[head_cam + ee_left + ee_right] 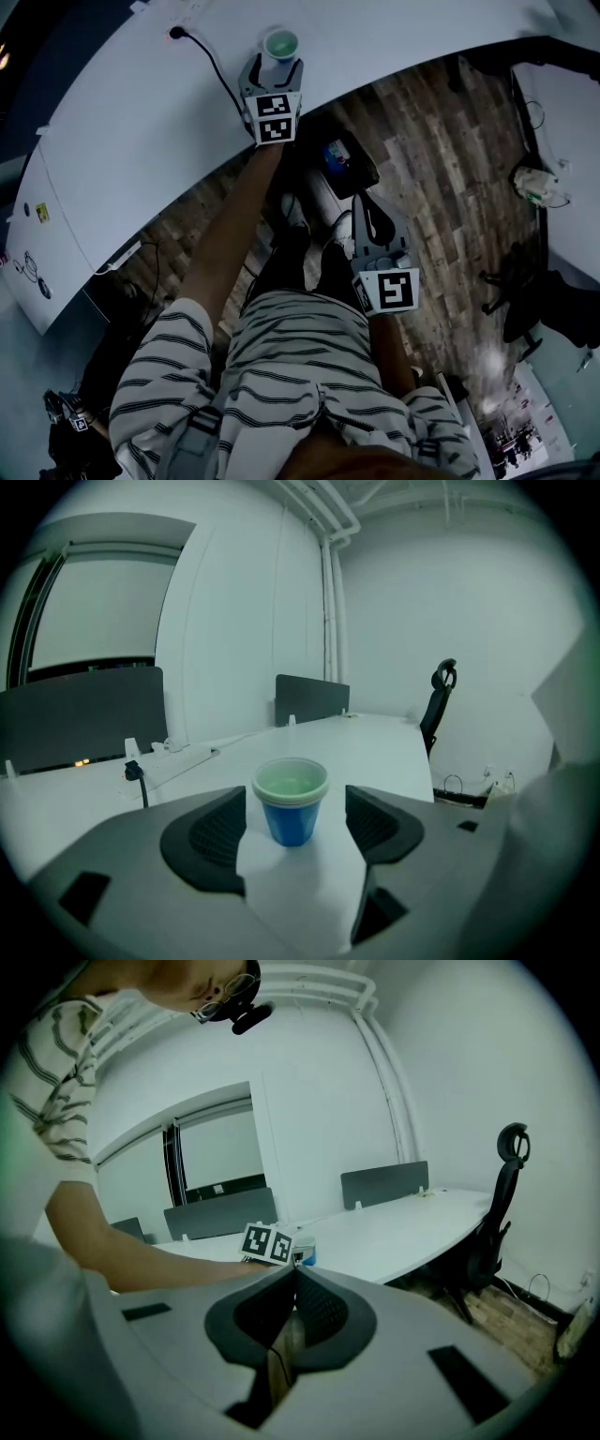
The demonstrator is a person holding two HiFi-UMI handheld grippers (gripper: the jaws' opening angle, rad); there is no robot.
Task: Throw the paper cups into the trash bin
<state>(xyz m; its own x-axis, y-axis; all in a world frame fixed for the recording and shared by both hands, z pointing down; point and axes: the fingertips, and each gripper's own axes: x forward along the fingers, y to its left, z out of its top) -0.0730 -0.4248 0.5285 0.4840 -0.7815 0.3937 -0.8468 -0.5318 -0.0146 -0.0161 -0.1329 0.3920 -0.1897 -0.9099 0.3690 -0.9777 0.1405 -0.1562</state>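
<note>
One paper cup [291,803], one table [375,752].

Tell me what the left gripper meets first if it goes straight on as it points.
The blue paper cup, upright on the white table, centred ahead of the open jaws of the left gripper. It seems just at their tips, untouched; depth is uncertain.
</note>
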